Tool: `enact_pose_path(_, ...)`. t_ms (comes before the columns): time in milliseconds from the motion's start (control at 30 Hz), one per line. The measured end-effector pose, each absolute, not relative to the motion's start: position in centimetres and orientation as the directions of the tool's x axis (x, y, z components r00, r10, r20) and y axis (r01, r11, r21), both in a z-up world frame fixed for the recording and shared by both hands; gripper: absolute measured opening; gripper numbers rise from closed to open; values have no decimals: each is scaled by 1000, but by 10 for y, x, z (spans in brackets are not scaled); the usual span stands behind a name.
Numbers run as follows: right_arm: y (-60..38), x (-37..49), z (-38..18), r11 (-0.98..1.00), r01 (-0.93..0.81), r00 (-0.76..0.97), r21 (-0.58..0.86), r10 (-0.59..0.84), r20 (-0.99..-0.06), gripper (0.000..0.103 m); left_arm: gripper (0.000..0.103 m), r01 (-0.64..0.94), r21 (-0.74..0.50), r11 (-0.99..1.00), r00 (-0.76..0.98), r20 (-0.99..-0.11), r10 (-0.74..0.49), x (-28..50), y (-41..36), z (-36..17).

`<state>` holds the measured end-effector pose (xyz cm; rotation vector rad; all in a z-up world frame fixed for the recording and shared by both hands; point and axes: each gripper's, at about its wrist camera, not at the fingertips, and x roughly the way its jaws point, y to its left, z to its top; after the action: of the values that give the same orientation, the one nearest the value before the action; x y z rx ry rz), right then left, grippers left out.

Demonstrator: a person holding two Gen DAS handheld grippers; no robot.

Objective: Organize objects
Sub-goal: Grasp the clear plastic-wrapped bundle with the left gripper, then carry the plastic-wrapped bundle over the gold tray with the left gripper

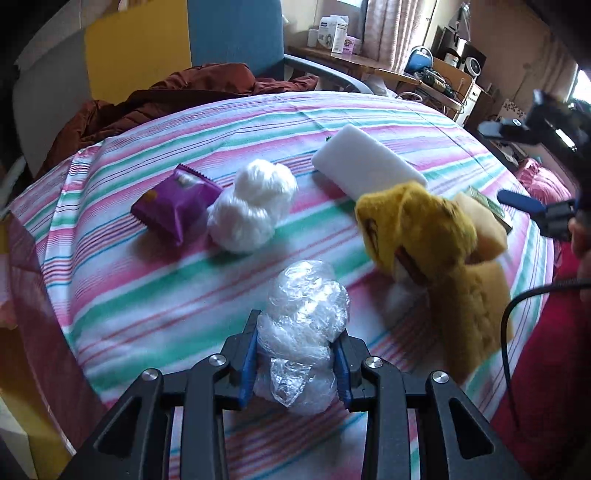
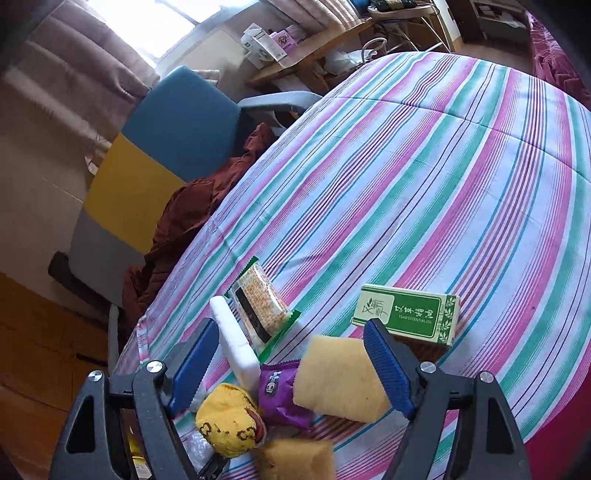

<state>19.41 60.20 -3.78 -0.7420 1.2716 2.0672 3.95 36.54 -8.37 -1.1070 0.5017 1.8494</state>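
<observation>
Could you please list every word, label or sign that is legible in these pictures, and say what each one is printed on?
"TSAO ESSENTIAL OIL": on the green and cream cardboard box, under large Chinese characters too stylised to read here.
Purple foil snack packet: white print, too small to read.
Yellow plush toy: brown marks, not legible as text.
White boxes on the far wooden desk: print too blurred.
Clear-fronted cracker packet with green edges: none readable.

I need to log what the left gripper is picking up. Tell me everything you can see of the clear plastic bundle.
The clear plastic bundle is a crumpled, glossy wad of thin see-through film, lumpy and taller than wide. It rests on the striped bedspread, and the left gripper is shut on its lower half, blue pads pressing both sides. Nothing else touches it.
</observation>
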Motion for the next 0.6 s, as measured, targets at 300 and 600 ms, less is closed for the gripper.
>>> enact_pose_path(300,576,162,-22,-659,-700,-474,277,138,-869,82,35,-858,-85,-507,-206,-846,491,47,355,-85)
enact_pose_path(600,574,149,-32,-837,-546,-237,-27,185,-954,82,35,-858,-88,-506,-209,-839,501,46,352,-86)
